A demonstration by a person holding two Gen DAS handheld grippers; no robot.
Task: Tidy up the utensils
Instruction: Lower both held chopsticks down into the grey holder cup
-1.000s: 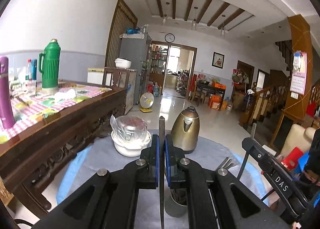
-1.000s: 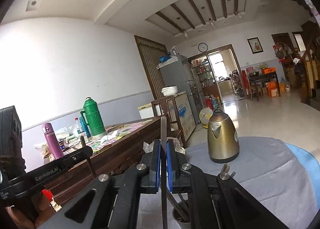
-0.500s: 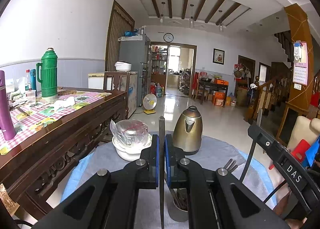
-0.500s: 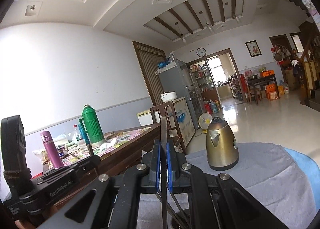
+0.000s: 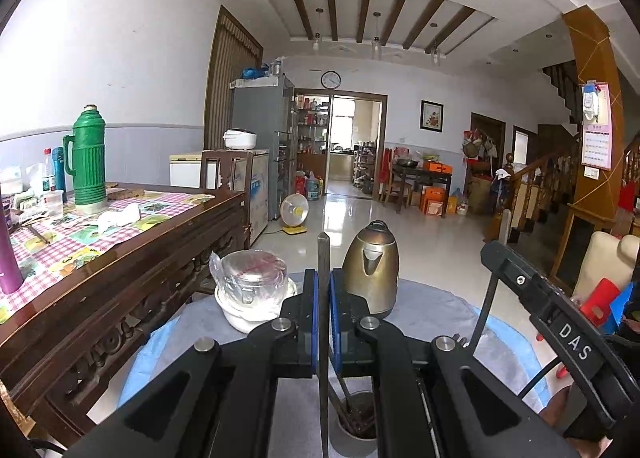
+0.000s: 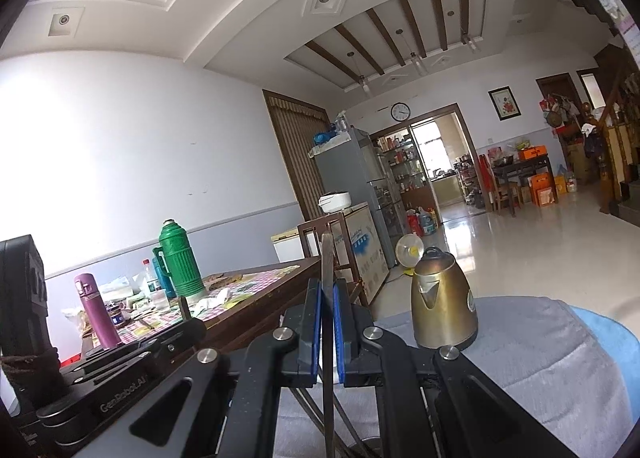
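In the left wrist view my left gripper (image 5: 323, 278) is shut on a thin flat metal utensil handle (image 5: 323, 254) that stands upright between the blue pads. Directly below it is a metal utensil cup (image 5: 354, 424) holding several utensils. My right gripper (image 5: 496, 258) hangs to the right, with a slim utensil (image 5: 482, 318) running down from it. In the right wrist view my right gripper (image 6: 327, 290) is shut on an upright flat metal handle (image 6: 327, 254). Other utensil shafts (image 6: 310, 408) cross below it. My left gripper (image 6: 186, 324) shows at the left.
A brass-coloured kettle (image 5: 372, 274) and a white bowl with a plastic-wrapped dish (image 5: 252, 290) stand at the far side of the round table's grey cloth (image 5: 432, 318). A long wooden table (image 5: 132, 242) with a green thermos (image 5: 89, 157) runs along the left.
Both grippers have drifted a little upward, each still holding its utensil. In the right wrist view the kettle and tabletop sit lower and more ceiling shows.
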